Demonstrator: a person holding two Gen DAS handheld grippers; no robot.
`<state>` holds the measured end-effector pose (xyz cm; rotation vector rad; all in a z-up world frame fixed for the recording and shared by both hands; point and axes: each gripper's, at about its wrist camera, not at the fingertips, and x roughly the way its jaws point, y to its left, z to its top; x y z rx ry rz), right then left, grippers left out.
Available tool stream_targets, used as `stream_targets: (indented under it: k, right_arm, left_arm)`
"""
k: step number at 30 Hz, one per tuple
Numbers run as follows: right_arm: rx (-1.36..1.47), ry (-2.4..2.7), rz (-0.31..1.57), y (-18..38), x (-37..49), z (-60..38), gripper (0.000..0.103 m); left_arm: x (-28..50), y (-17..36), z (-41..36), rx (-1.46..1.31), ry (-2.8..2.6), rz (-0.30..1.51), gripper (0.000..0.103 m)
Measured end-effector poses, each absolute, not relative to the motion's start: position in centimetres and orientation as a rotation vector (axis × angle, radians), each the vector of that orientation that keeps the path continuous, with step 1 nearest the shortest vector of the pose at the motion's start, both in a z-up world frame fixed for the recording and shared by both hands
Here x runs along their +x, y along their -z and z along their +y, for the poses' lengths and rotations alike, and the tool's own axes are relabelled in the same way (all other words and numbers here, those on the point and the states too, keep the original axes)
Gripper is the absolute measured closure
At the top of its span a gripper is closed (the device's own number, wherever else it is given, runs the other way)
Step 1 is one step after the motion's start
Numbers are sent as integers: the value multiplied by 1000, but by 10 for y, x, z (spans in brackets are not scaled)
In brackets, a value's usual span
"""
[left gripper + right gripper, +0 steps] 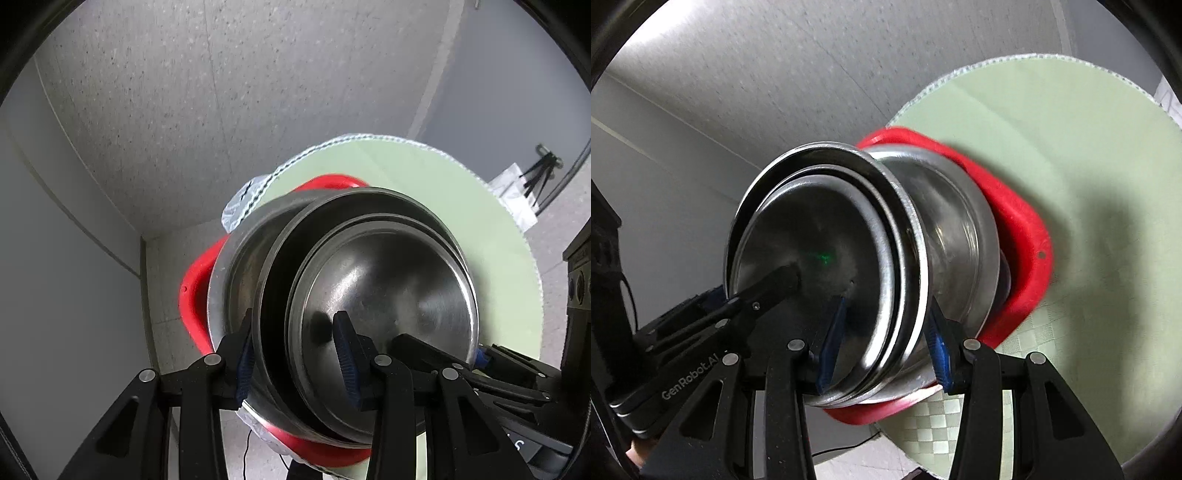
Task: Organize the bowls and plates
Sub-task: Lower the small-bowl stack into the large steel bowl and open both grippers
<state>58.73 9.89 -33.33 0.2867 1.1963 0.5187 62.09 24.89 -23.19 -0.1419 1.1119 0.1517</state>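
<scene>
Steel dishes [380, 291], nested one inside another, fill the middle of both wrist views, and we hold the stack between our two grippers. Beneath the steel sits a red square bowl [192, 291], its rim showing on the left in the left wrist view and on the right in the right wrist view. The whole stack hangs over the near edge of a round table with a pale green cloth [1071, 155], partly above the speckled floor [155, 110].

Our left gripper [295, 354] is clamped on the stack's rims: one blue-padded finger lies outside the wall of the dishes, the other inside the innermost dish. Our right gripper [882, 343] grips the opposite side of the same stack in the same way, one blue pad inside the innermost dish and one against the outer wall. Each gripper shows in the other's view, reaching into the innermost dish from the side.

A grey wall [55, 258] runs along the left, and a clear plastic bag [517, 195] lies at the table's far right edge.
</scene>
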Motion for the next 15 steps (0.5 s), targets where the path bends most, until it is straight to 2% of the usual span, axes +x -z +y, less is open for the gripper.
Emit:
stream_targets:
  k: [15]
  right_arm:
    - [192, -467, 1229, 351, 609, 113, 60]
  left_arm:
    - [658, 260, 272, -193, -145, 1154, 69]
